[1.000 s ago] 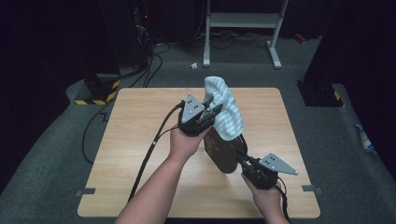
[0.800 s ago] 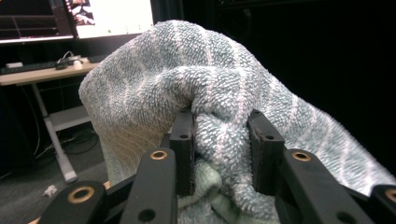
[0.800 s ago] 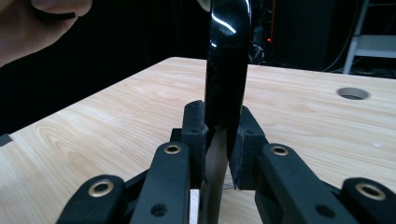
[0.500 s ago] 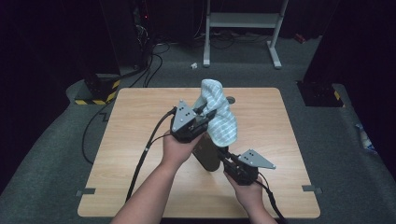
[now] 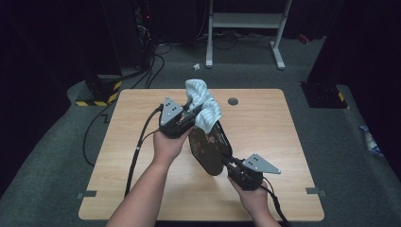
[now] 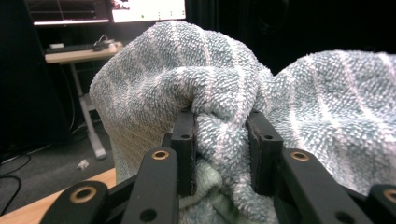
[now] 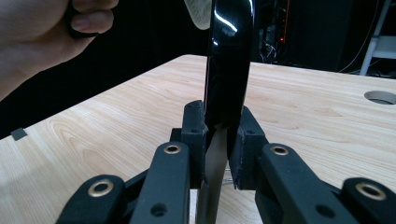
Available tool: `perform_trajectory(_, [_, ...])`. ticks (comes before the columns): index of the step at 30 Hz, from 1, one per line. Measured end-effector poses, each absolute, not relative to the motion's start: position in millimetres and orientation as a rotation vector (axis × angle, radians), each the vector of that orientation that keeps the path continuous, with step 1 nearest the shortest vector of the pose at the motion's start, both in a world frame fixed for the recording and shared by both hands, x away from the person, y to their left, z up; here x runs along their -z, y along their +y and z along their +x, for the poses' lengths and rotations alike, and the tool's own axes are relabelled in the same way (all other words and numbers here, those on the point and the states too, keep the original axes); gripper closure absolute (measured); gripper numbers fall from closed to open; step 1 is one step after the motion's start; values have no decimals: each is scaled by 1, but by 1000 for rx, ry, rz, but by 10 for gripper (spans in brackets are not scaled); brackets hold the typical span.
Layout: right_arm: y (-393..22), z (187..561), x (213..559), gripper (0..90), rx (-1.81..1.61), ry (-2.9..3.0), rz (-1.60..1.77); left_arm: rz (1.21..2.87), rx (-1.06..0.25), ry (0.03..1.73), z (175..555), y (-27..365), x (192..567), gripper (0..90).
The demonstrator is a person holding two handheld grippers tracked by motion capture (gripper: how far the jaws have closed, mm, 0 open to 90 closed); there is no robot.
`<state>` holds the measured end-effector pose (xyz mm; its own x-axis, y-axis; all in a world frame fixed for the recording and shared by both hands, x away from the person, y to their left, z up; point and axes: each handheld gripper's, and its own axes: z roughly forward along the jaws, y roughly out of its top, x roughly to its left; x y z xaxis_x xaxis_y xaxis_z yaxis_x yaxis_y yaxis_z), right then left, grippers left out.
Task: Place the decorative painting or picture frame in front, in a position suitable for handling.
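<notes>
My left gripper (image 5: 193, 112) is shut on a bunched blue-and-white striped towel (image 5: 203, 100), held above the middle of the wooden table (image 5: 269, 132). In the left gripper view the pads (image 6: 186, 140) pinch a fold of the towel (image 6: 210, 79). A dark glossy plate (image 5: 208, 146) stands tilted on edge, with the towel resting against its upper rim. My right gripper (image 5: 228, 163) is shut on the plate's near rim. The right gripper view looks along the plate (image 7: 229, 56) edge-on between the pads, with my left hand (image 7: 46, 32) at upper left.
A round cable hole (image 5: 232, 100) sits in the table's far middle. Behind the table stand a white frame (image 5: 246, 28), a black-and-yellow striped base (image 5: 97, 97) and floor cables. Bare wood lies on the table's left and right sides.
Both hands have shifted to the left in the high view. The towel and plate went with them, and the towel now sits lower on the plate's top rim.
</notes>
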<state>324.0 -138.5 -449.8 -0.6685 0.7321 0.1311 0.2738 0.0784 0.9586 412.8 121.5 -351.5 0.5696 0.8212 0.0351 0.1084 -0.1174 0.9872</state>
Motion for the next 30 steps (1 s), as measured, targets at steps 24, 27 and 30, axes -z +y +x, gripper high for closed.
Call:
perform_trajectory(24, [-141, 322, 450, 777, -1613, 1977, 982, 1608, -710, 678, 396, 75, 332, 694])
perform_trajectory(27, [-140, 320, 450, 776, -1604, 1981, 976, 1611, -728, 694, 401, 81, 332, 696])
perform_trajectory(30, [-140, 319, 450, 775, -1602, 1983, 965, 1609, -735, 714, 406, 88, 333, 697])
